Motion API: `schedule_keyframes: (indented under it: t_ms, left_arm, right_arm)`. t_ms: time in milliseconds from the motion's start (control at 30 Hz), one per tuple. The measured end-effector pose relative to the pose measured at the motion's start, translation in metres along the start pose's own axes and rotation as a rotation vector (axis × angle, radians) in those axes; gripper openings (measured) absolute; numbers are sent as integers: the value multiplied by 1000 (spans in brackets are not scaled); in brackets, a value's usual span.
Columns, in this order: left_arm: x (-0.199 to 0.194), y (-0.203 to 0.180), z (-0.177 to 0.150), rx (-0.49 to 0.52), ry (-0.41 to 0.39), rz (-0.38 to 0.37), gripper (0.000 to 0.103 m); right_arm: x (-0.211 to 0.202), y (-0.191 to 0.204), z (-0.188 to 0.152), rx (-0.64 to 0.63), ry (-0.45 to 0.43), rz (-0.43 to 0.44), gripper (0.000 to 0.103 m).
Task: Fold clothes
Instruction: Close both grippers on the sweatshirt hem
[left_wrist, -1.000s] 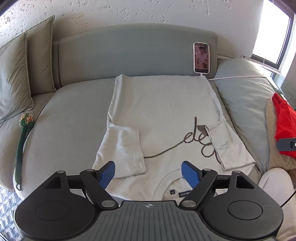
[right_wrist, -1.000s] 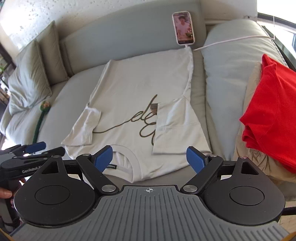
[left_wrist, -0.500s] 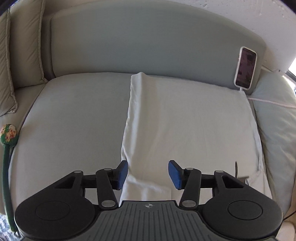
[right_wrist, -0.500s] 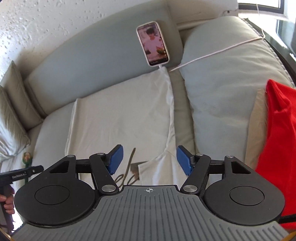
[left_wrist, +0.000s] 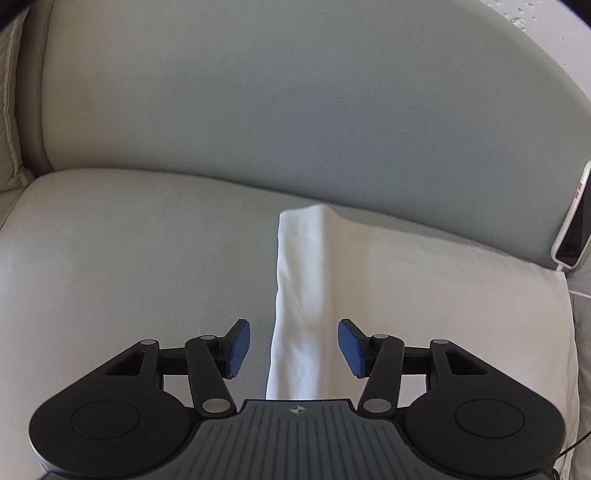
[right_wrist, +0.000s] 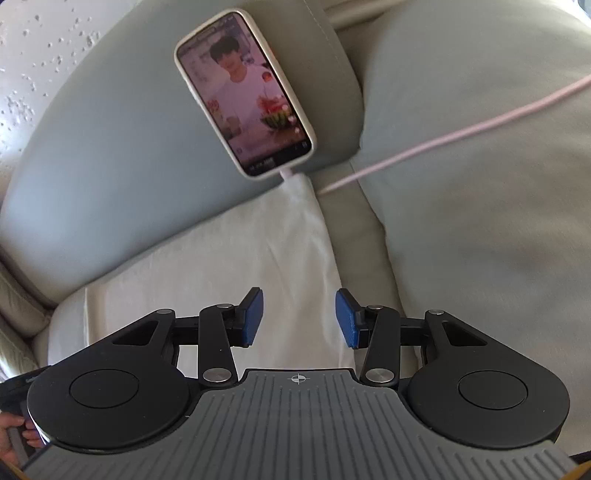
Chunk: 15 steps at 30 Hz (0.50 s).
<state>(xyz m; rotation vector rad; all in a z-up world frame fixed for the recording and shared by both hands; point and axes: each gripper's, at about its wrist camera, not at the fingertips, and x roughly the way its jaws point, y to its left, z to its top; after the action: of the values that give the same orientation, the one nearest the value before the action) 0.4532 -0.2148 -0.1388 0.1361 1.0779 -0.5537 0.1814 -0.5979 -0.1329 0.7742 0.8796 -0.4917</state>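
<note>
Left gripper (left_wrist: 293, 349): jaws parted, astride white shirt (left_wrist: 424, 295) edge, ungripped | right gripper (right_wrist: 299, 317): closing, ungripped, over shirt's far corner | phone (right_wrist: 245, 92): text unreadable | shirt on bed (left_wrist: 110, 258).

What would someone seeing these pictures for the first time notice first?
Probably the lit phone, propped against the grey-green backrest with a pink cable trailing off to the right. Next, the white T-shirt spread on the seat below it. Each gripper's blue pads frame one of its far corners: left gripper, right gripper, both open, jaws just closing.
</note>
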Motion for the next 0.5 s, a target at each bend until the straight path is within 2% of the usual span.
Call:
schedule_keyframes:
  t_ms: [67,167,267,300,433,467,500]
  left_arm:
    - [15,1,6,-17,-15,0,51]
    - [30,4,10,-41,-47,-10,49]
    - [35,6,16,-26,-76,-36,48]
    - [36,3,17,-7,-82,-37,45]
    - [37,-15,22,102,-92,-20,26]
    - [37,-17,24,122,-94,-14,12]
    - [35,-21,24,138,-95,-6,10]
  right_arm:
    - [18,2,13,-24,-47,-20,47]
    - [47,-6,29,30,-52,-55,47]
    - [67,-18,37,83,-47,-23,38]
    - [72,-21,39,94,-49,-4,33]
    - [79,-21,45,84,-80,66,28]
    - [82,-18,46,66,-72,70,25]
    - [85,-13,47,43,-62,55,15]
